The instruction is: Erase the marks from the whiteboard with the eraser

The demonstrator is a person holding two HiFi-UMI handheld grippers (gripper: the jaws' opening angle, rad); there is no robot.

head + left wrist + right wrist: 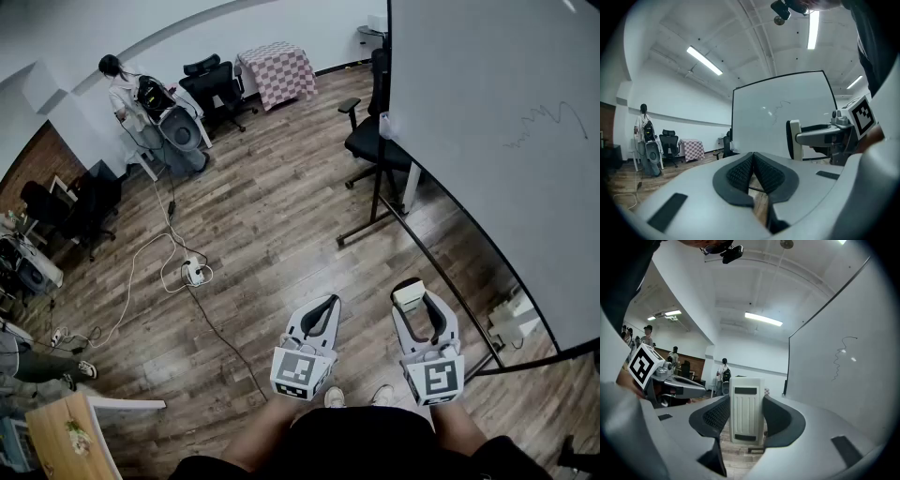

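Observation:
A large whiteboard [506, 141] on a black stand fills the right of the head view, with a thin squiggly mark [548, 122] high on it. The same mark [840, 359] shows in the right gripper view, and faintly as a mark [777, 108] in the left gripper view. My right gripper [419, 301] is shut on a white ribbed eraser [746, 414], held upright between its pads; the eraser [410, 294] pokes out at the tips. My left gripper [323, 309] is shut with nothing in it, beside the right one. Both hang low, well short of the board.
Wooden floor with a loose cable and power strip [194, 273] at the left. A black office chair [375, 141] stands by the board's far end. A person [122, 94] stands far off by more chairs and a checkered table [278, 70]. The board's foot bar [450, 281] runs beside my right gripper.

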